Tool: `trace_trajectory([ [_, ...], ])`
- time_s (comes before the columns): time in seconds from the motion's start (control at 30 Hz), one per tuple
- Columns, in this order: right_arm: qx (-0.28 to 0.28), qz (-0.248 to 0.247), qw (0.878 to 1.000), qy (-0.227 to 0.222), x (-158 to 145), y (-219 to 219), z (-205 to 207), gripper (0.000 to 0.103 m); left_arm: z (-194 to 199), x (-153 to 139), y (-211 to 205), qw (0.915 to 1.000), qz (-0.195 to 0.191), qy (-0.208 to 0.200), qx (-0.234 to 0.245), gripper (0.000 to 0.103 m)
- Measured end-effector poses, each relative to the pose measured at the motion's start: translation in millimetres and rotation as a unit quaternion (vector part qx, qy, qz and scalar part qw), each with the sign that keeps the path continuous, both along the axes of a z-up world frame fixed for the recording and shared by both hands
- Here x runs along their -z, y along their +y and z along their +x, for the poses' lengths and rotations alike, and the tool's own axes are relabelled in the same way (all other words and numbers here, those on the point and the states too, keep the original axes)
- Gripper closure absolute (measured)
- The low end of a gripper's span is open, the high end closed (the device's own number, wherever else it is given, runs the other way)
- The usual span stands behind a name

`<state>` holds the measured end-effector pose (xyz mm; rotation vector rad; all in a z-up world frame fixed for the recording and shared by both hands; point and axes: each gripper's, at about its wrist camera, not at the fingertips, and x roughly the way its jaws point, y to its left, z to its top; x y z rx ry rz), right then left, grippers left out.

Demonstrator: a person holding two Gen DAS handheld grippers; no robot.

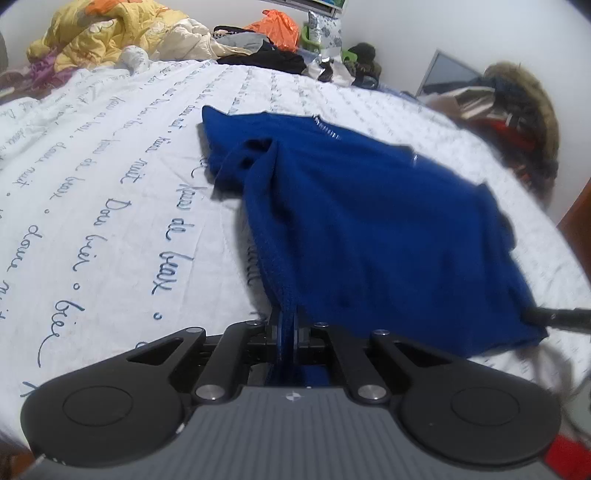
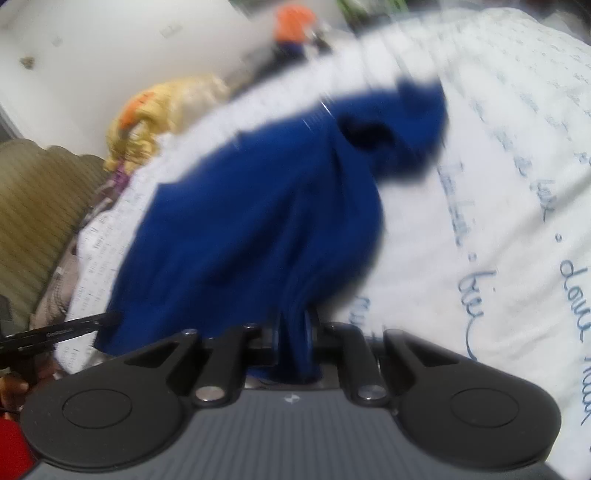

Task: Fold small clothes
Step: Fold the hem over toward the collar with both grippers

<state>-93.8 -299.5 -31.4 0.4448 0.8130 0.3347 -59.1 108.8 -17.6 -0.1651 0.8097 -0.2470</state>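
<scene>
On the bed (image 1: 110,184), my left tongs (image 1: 286,325) and right tongs (image 2: 295,328) each pinch the blue garment's (image 1: 369,221) near hem corners; bare sheet lies leftward.

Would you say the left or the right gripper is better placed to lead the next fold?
Probably neither: the left gripper and right gripper are each shut on the blue garment, so folding together looks best.

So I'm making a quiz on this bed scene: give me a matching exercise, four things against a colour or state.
Things:
1. garment
2. plastic bag
3. left gripper
4. bed sheet

Colour or state:
a. white with blue handwriting
b. orange
c. blue
d. shut on cloth

Pairs: 1-c, 2-b, 3-d, 4-a
</scene>
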Motion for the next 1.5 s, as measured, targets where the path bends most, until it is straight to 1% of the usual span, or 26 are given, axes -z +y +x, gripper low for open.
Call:
trace_trajectory([
  [0.07,-0.007,0.012,1.000,-0.016,-9.0,-3.5,-3.5,0.091,-2.0,-12.6,2.2,0.9997,-0.017,-0.012,0.010,0.099],
  [0.13,-0.018,0.026,0.999,-0.037,-21.4,-8.8,-7.4,0.092,-5.9,-30.4,5.5,0.9986,-0.033,-0.034,0.025,0.099],
  [0.3,-0.058,0.054,0.992,-0.102,-55.3,-20.2,-27.3,0.092,-24.4,-72.5,18.1,0.9918,-0.063,-0.095,0.059,0.099],
  [0.4,-0.089,0.078,0.982,-0.147,-74.0,-25.9,-41.9,0.092,-38.7,-94.4,26.7,0.9852,-0.076,-0.133,0.076,0.099],
  [0.5,-0.122,0.107,0.967,-0.198,-91.3,-32.1,-57.2,0.092,-53.9,-111.4,35.9,0.9757,-0.109,-0.163,0.098,0.099],
  [0.57,-0.137,0.121,0.956,-0.229,-99.2,-35.6,-66.4,0.095,-61.4,-118.2,40.6,0.9681,-0.141,-0.170,0.118,0.099],
  [0.6,-0.138,0.125,0.954,-0.236,-102.5,-37.3,-68.7,0.095,-62.3,-120.7,43.9,0.9650,-0.158,-0.169,0.124,0.099],
  [0.67,-0.128,0.124,0.955,-0.238,-105.7,-37.3,-69.2,0.095,-64.0,-122.9,48.9,0.9629,-0.169,-0.172,0.121,0.099],
  [0.73,-0.118,0.126,0.957,-0.235,-103.7,-36.9,-63.9,0.096,-56.3,-121.1,50.7,0.9651,-0.168,-0.171,0.105,0.099],
  [0.83,-0.105,0.131,0.963,-0.210,-94.1,-34.8,-51.4,0.097,-38.8,-112.4,46.5,0.9699,-0.169,-0.149,0.093,0.099],
  [0.9,-0.094,0.119,0.971,-0.182,-87.0,-34.5,-43.7,0.097,-28.8,-105.6,43.0,0.9730,-0.167,-0.131,0.092,0.100],
  [0.97,-0.077,0.088,0.983,-0.140,-75.1,-34.0,-35.1,0.096,-27.1,-102.0,40.8,0.9756,-0.154,-0.127,0.091,0.100],
  [1.0,-0.081,0.077,0.987,-0.117,-67.4,-35.5,-31.6,0.095,-29.1,-99.9,44.3,0.9761,-0.152,-0.127,0.090,0.100],
  [1.1,-0.109,0.079,0.990,-0.036,-41.7,-39.9,-24.2,0.089,-34.4,-98.1,49.8,0.9769,-0.151,-0.127,0.081,0.100],
  [1.17,-0.130,0.092,0.987,0.001,-25.3,-38.9,-27.5,0.077,-37.9,-98.6,55.6,0.9773,-0.151,-0.126,0.078,0.100],
  [1.23,-0.150,0.119,0.981,0.042,-10.1,-37.1,-27.6,0.046,-37.0,-98.8,56.3,0.9777,-0.152,-0.124,0.076,0.100],
  [1.27,-0.158,0.131,0.977,0.056,-3.5,-35.8,-27.9,0.042,-36.7,-98.5,55.6,0.9779,-0.151,-0.123,0.076,0.100],
  [1.33,-0.175,0.165,0.968,0.071,4.7,-35.6,-32.4,0.042,-36.1,-99.0,53.6,0.9784,-0.149,-0.121,0.076,0.100],
  [1.4,-0.194,0.205,0.955,0.096,12.3,-33.4,-35.3,0.042,-36.8,-98.3,52.6,0.9786,-0.149,-0.120,0.076,0.099],
  [1.47,-0.202,0.219,0.947,0.117,20.2,-25.8,-36.5,0.042,-36.2,-97.0,51.4,0.9786,-0.150,-0.118,0.076,0.100],
  [1.5,-0.202,0.220,0.946,0.126,23.8,-20.9,-36.2,0.042,-36.1,-96.4,50.3,0.9787,-0.150,-0.117,0.077,0.100],
])
